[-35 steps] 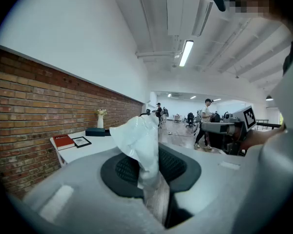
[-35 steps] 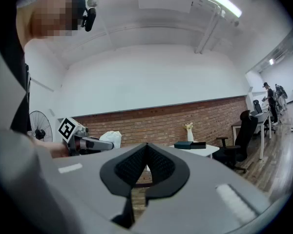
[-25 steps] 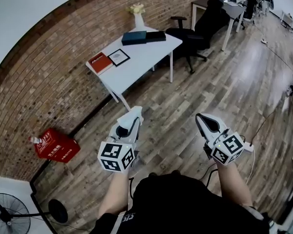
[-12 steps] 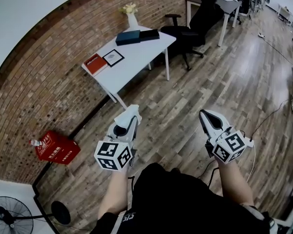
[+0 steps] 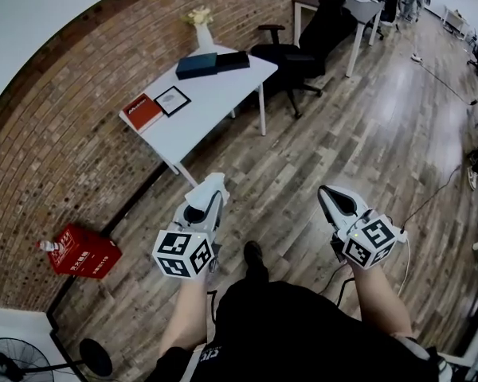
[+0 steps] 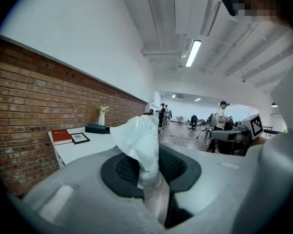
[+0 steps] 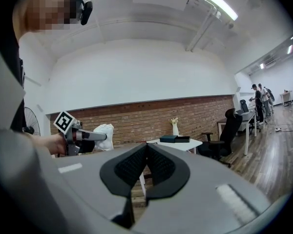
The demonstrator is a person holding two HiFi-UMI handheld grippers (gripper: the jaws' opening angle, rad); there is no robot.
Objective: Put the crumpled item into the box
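The left tongs (image 6: 147,167) pinch the crumpled white item (image 6: 138,138), its lower end hidden between them; the right tongs (image 7: 145,155) are pressed together, empty. The dark box (image 5: 197,64) on the far bench (image 5: 215,106) is too small to tell if open.

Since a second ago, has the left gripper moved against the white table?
Yes: the left gripper has shifted right, away from the white table.

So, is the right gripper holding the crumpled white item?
No, the left gripper pinches the crumpled white item; the right gripper has its jaws together on nothing.
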